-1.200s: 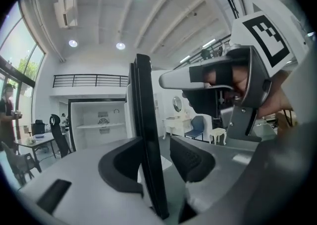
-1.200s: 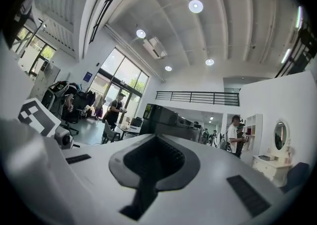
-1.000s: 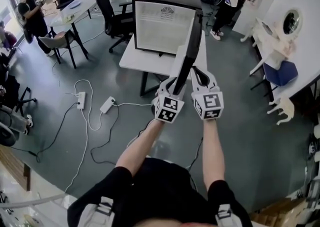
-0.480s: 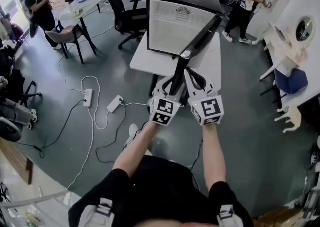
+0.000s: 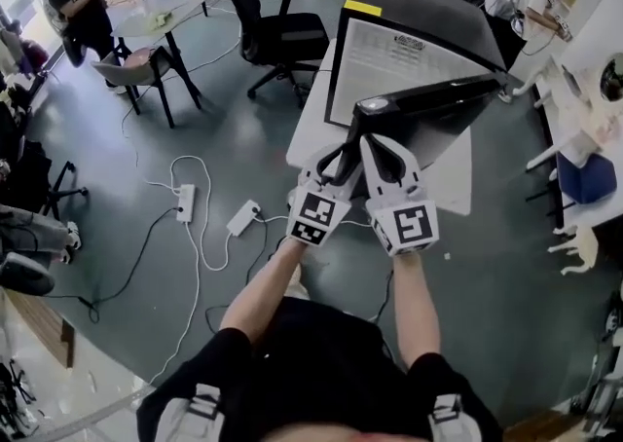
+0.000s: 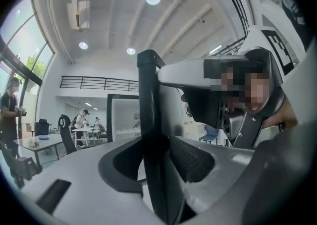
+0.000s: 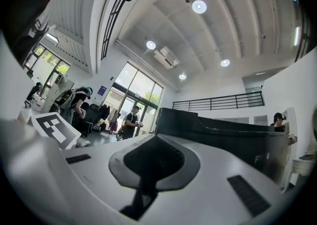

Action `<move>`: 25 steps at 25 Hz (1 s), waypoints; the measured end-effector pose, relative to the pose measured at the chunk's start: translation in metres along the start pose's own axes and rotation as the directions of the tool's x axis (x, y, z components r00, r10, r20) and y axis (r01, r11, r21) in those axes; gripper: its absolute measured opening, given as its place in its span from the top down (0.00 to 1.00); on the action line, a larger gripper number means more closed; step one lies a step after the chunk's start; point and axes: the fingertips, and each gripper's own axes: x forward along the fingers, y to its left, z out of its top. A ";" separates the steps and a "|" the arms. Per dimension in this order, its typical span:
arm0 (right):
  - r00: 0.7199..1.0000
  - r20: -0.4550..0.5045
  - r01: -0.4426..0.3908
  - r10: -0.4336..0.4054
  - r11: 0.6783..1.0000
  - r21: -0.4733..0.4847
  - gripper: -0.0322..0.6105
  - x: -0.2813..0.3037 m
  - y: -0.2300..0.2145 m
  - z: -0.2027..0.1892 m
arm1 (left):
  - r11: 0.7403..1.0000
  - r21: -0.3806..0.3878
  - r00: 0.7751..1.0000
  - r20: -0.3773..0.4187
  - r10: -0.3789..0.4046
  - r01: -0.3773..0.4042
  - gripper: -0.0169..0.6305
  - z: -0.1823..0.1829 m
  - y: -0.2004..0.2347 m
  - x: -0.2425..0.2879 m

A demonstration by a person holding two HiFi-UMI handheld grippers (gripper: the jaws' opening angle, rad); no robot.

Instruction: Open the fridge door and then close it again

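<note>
We count one fridge [image 5: 414, 51], a small dark cabinet standing on a white tabletop [image 5: 453, 187]. Its one door [image 5: 428, 104] is swung well away from the pale front.

The left claw [image 5: 338, 160] is grasping the door's free edge. In the left gripper view that dark slab stands upright between the two ribbed pads [image 6: 190, 157], which close on it from either side. The right claw [image 5: 378, 150] is clenched on nothing, just beside the door's edge.

We judge the door to be a stiff, flat panel that swings lightly on its hinge and will not flex in the grip. Its smooth dark skin looks slippery, so the pads should sit square on the edge. The free edge, far from the hinge, is the best place to hold, since it gives the most leverage. The cabinet is small and may slide on the tabletop if shoved hard. The seal will likely want a firm last push.

Two claws are in play, and two power strips [image 5: 185, 203] lie on the floor.
</note>
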 end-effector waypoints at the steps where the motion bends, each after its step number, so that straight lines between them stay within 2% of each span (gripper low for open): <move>1: 1.000 -0.006 0.011 -0.011 1.000 -0.002 0.96 0.017 -0.002 -0.003 | 1.000 -0.002 1.000 -0.001 -0.019 0.019 0.74 -0.001 0.015 0.008; 8: 0.996 -0.032 0.086 -0.087 0.996 -0.014 0.96 0.115 -0.028 -0.024 | 0.993 -0.020 0.993 0.002 -0.118 0.118 0.73 -0.009 0.101 0.062; 15: 0.983 -0.041 0.178 -0.179 0.984 -0.012 0.96 0.185 -0.065 -0.040 | 0.969 -0.041 0.970 0.009 -0.243 0.243 0.72 -0.011 0.157 0.120; 19: 0.977 -0.025 0.209 -0.209 0.978 -0.008 0.96 0.215 -0.083 -0.040 | 0.973 -0.052 0.974 -0.021 -0.226 0.225 0.72 -0.012 0.179 0.146; 22: 0.973 -0.041 0.228 -0.229 0.973 -0.036 0.96 0.229 -0.098 -0.046 | 0.982 -0.070 0.984 -0.012 -0.179 0.178 0.73 -0.012 0.188 0.161; 25: 0.972 -0.043 0.230 -0.231 0.972 -0.039 0.96 0.234 -0.104 -0.051 | 0.983 -0.082 0.986 -0.008 -0.165 0.164 0.75 -0.014 0.189 0.168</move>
